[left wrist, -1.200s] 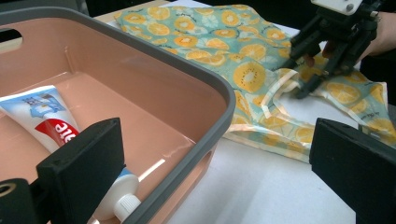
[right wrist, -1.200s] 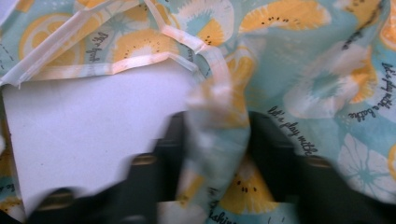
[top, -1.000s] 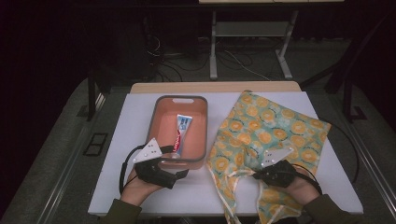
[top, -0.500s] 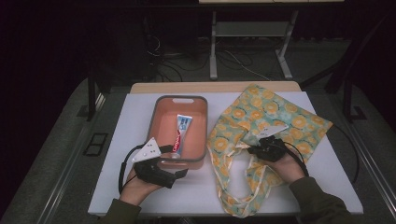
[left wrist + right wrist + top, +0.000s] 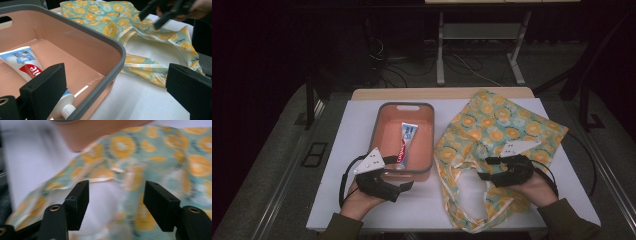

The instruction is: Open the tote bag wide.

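My right gripper (image 5: 490, 168), jaws wide, hovers over the soft, floppy bag (image 5: 497, 130) right of the bin (image 5: 384, 120); I'd pinch its handle. Left gripper (image 5: 404, 186) wide too.

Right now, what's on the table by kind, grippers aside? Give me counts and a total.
Toothpaste tube, lying in the bin: 1
Pink bin with grey rim: 1
Orange-print cloth bag, flat beside the bin: 1
Total: 3
The left gripper sits open at the bin's near edge; the right gripper is open over the bag.
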Tool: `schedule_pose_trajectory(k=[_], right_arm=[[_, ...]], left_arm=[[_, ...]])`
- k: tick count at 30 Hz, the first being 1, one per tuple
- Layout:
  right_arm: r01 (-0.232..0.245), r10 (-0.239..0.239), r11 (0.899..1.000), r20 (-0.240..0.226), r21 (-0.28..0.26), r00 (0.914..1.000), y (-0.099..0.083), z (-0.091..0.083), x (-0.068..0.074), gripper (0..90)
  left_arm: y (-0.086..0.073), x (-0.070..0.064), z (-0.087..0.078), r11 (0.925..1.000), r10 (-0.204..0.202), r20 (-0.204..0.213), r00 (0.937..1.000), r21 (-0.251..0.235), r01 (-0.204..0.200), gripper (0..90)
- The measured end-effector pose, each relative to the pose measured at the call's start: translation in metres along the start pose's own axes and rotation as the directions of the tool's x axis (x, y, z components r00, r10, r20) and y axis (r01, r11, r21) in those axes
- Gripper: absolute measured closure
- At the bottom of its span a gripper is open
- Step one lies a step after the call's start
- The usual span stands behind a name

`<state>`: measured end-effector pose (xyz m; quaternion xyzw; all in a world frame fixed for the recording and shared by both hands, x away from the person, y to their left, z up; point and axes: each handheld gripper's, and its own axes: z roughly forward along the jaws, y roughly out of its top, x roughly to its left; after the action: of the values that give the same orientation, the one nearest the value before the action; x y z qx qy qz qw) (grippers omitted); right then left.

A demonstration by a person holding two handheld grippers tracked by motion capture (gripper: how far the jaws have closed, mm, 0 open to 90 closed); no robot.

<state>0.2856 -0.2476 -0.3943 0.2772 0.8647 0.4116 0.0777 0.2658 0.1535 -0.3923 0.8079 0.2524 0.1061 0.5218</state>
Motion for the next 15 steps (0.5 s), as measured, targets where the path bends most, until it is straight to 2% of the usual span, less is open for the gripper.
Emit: schedule_pose_trajectory(k=[3, 6, 13, 15], right_arm=[[0.033, -0.032, 0.999, -0.078, 0.007, 0.9964, -0.001, 0.004, 0.022, 37.1], [0.077, -0.071, 0.996, -0.145, 0.035, 0.9869, -0.004, 0.016, 0.042, 39.2], [0.128, -0.104, 0.987, -0.233, 0.093, 0.967, -0.005, 0.038, 0.066, 45.5], [0.151, -0.118, 0.981, -0.243, 0.122, 0.9629, -0.007, 0.045, 0.07, 47.8]], left_arm=[[0.0, -0.001, 0.001, 1.0, 0.002, 0.001, 1.0, 0.002, -0.002, 1.7], [0.0, -0.001, 0.002, 1.0, 0.002, 0.002, 1.0, 0.003, -0.002, 1.8], [0.0, -0.001, 0.002, 1.0, 0.004, 0.005, 1.0, 0.006, -0.004, 1.8], [0.0, -0.001, 0.002, 1.0, 0.003, 0.005, 1.0, 0.006, -0.003, 1.7]])
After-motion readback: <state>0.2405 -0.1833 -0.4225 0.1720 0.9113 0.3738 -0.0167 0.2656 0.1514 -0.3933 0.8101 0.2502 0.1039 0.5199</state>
